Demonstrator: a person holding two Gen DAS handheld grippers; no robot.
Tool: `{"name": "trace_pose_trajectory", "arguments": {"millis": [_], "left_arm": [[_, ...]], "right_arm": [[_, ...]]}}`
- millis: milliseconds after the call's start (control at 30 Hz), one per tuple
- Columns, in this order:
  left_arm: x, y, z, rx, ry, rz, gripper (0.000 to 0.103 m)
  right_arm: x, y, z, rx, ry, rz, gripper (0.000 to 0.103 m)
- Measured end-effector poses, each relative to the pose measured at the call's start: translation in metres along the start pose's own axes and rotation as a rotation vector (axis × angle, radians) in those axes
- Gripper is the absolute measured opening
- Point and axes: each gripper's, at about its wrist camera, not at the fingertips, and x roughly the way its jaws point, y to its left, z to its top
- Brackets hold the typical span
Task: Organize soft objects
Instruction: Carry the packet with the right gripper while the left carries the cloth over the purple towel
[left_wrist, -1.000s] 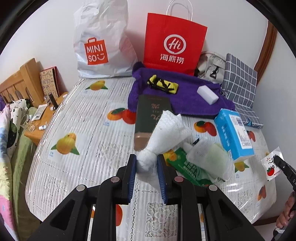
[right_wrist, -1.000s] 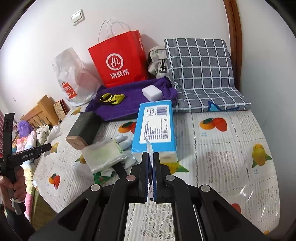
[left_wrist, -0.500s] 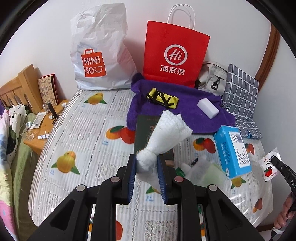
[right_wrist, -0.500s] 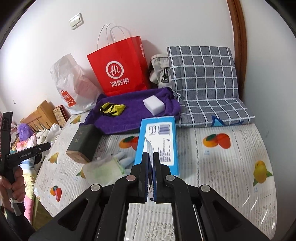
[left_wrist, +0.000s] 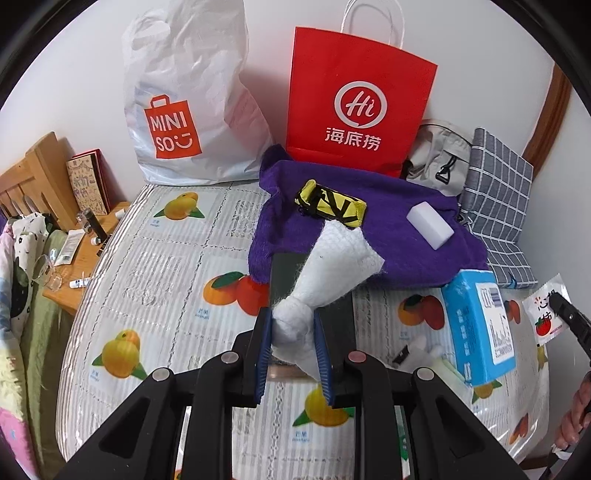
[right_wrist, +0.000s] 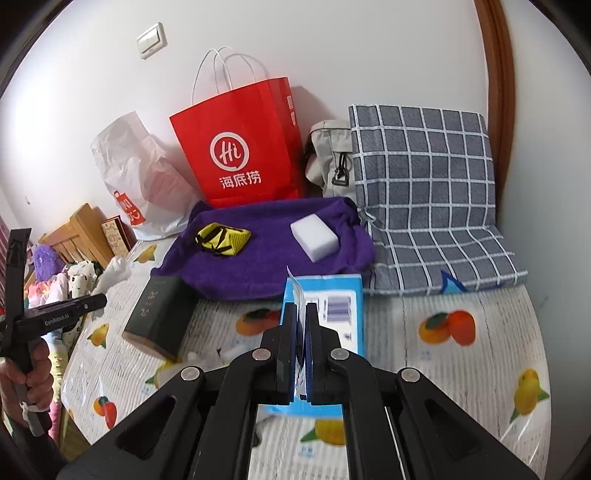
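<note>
Left wrist view: our left gripper (left_wrist: 294, 350) pinches the white cloth (left_wrist: 325, 280) at its bunched neck, the rest fanning up over the purple towel (left_wrist: 399, 229). Our right gripper (right_wrist: 303, 354) is clamped on a thin sachet (right_wrist: 297, 295), above the blue tissue pack (right_wrist: 341, 306).

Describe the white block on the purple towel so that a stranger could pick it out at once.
Start at the red paper shopping bag standing against the wall; the purple terry towel is spread on the table just in front of it. The white rectangular foam block lies on the towel's right part. Unlike the crumpled yellow-and-black fabric pouch to its left, it is plain, smooth and sharp-edged.
</note>
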Motion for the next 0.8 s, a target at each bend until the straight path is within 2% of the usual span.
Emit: {"name": "trace_pose_trajectory", "arguments": {"millis": [333,567,800], "left_arm": [[0.034,-0.004,0.039,-0.008,0.018,0.004,0.022],[0.058,-0.012,0.066,0.007,0.033,0.011,0.022],[0.079,-0.017,0.097,0.013,0.029,0.024,0.022]], "right_arm": [[0.040,-0.003,0.041,0.017,-0.013,0.027,0.004],[0.077,-0.004,0.062,0.043,0.007,0.066,0.004],[0.110,-0.001,0.085,0.019,0.025,0.080,0.004]]}}
